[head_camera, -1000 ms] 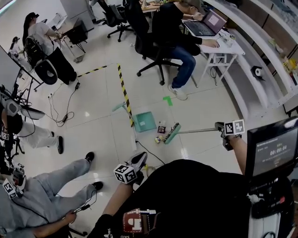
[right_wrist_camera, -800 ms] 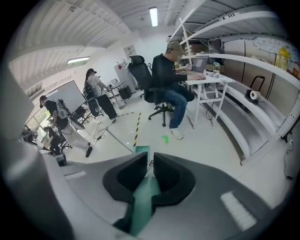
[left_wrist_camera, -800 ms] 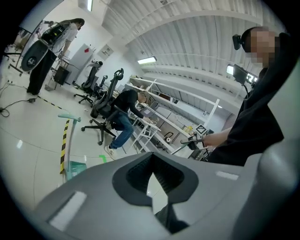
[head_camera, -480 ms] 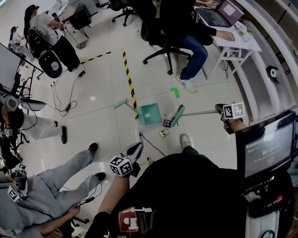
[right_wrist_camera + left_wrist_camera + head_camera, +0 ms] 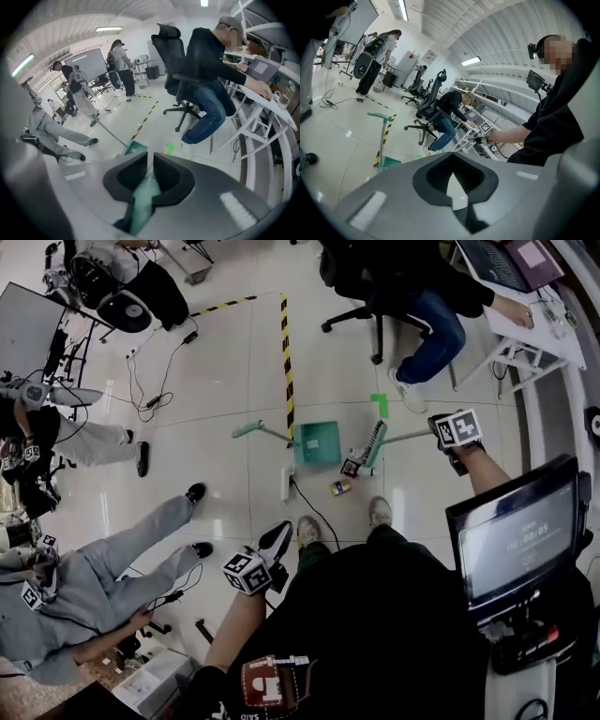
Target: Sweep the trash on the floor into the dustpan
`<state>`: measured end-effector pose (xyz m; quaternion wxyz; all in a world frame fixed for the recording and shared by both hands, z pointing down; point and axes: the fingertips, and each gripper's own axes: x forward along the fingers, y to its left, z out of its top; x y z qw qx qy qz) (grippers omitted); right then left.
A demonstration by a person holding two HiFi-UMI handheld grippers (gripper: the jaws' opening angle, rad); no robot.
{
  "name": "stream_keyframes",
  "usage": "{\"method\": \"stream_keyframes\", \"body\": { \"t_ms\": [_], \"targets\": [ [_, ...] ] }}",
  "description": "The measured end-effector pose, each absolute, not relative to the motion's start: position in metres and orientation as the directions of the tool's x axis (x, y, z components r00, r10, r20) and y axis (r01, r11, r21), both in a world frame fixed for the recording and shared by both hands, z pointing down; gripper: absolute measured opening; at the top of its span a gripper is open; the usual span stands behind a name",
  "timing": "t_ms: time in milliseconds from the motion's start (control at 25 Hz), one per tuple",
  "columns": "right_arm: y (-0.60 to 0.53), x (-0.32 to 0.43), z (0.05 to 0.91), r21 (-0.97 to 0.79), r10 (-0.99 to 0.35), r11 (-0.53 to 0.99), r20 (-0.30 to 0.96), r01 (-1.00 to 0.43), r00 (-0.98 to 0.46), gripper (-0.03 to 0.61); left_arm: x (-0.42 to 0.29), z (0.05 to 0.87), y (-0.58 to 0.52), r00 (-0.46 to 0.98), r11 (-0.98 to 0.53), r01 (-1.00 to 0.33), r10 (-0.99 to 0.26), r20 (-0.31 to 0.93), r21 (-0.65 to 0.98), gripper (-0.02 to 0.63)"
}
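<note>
Gripping broom [image 5: 375,442], right tool [image 5: 437,428] outstretched

A black short-sleeved top [image 5: 394,615] is worn, with a red-and-white patch [image 5: 270,682] at the chest (its print cannot be read). Pale shoes [image 5: 379,512] are worn on the feet. The left gripper [image 5: 452,157] and the right gripper [image 5: 150,159] are each formed of smooth grey moulded jaws lined with dark pads. Each is fitted with a white cube with black square markers [image 5: 246,573], with several printed faces shown.
</note>
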<state>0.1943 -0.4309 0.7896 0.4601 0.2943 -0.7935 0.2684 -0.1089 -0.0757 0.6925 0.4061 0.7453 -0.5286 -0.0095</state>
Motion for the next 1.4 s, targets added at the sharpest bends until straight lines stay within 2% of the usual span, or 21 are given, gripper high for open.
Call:
{"method": "stream_keyframes", "body": {
  "t_ms": [360,840,1040,1200,1400],
  "targets": [
    [-0.428,0.127,0.847,-0.074,-0.176,0.737,0.939,-0.672,-0.297,0.037,-0.147,0.716,-0.063,0.492,-0.136,-0.748,-0.771,0.405,0.650,-0.002],
    [-0.440,-0.022,0.890,-0.017,-0.148,0.828,0.957,-0.560,-0.248,0.034,-0.207,0.733,0.009,0.394,-0.024,-0.738,-0.827,0.402,0.675,-0.002],
    [-0.434,-0.077,0.890,-0.008,-0.156,0.862,0.947,-0.506,-0.280,0.028,-0.221,0.743,0.029,0.358,0.028,-0.721,-0.840,0.407,0.692,-0.002],
    [-0.419,-0.108,0.878,-0.039,-0.157,0.887,0.911,-0.460,-0.381,0.023,-0.229,0.743,0.030,0.341,0.035,-0.721,-0.851,0.399,0.692,-0.002],
    [-0.417,-0.096,0.858,-0.146,-0.137,0.837,0.877,-0.527,-0.461,0.021,-0.235,0.740,0.016,0.347,0.011,-0.732,-0.855,0.387,0.681,-0.002]
  ]
}}
